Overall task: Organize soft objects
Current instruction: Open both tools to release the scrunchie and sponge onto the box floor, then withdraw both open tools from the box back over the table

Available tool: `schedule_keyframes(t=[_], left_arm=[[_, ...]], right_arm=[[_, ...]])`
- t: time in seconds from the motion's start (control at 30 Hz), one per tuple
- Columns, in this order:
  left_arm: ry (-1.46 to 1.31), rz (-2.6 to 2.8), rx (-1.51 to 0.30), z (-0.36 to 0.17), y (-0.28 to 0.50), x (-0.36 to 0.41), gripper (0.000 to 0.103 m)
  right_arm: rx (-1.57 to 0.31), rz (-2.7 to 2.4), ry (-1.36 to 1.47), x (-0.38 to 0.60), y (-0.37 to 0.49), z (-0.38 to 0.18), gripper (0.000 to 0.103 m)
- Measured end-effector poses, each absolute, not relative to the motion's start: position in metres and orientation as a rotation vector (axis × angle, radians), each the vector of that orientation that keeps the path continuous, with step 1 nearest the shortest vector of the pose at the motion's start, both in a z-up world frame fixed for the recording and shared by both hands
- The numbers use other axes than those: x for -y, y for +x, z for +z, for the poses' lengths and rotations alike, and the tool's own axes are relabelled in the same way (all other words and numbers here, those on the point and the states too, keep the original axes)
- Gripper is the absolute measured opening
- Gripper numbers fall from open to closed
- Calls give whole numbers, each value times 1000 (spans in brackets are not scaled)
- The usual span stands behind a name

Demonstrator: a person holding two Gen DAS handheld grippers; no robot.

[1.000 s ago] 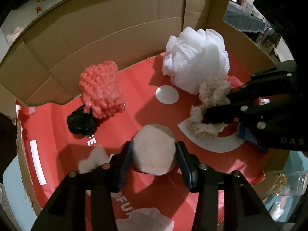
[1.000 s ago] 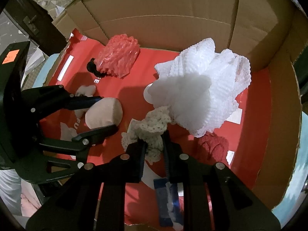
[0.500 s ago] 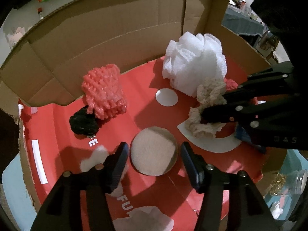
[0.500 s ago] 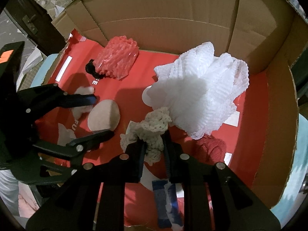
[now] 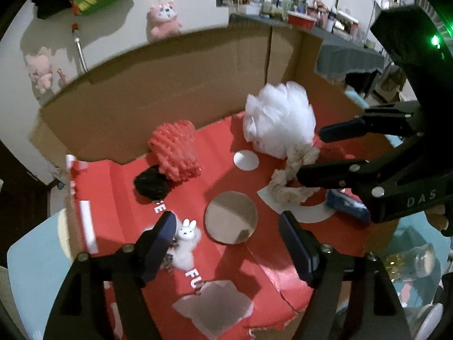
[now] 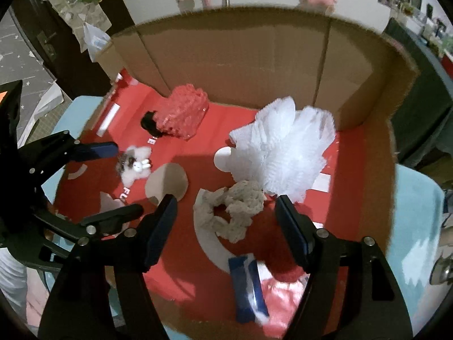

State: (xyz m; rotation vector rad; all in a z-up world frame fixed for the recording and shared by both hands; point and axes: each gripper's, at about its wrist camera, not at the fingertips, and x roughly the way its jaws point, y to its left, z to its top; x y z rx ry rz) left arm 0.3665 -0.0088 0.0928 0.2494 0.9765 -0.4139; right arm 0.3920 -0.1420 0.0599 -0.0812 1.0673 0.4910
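Left wrist: red box floor (image 5: 113, 198), cluttered shelf (image 5: 297, 8).

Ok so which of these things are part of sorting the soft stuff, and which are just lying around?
Part of the job:
white mesh pouf
cream scrunchie
round beige pad
coral net sponge
black scrunchie
fluffy bunny clip
cardboard box

Just lying about:
pink plush toys on the wall
glass jar outside the box
cluttered shelf

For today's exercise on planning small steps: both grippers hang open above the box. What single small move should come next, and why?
Probably draw the right gripper up and away: its fingers stand open, the cream crocheted scrunchie lies free on the red box floor, and the left gripper is open over the round beige pad.
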Motion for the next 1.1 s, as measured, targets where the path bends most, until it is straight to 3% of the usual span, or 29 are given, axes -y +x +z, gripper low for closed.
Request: schedule_keyframes(t=[0.6, 0.83, 0.97, 1.1], left_arm=[[134, -360, -663, 196, 236, -8, 101], [88, -364, -556, 210, 173, -11, 103], [60, -361, -501, 208, 141, -13, 103], [33, -341, -456, 198, 111, -13, 103]], right_arm=[[-732, 469, -75, 162, 240, 168, 80], [-588, 426, -108, 165, 170, 180, 81], [-515, 415, -90, 171, 134, 177, 90], [-464, 383, -57, 182, 101, 168, 90]])
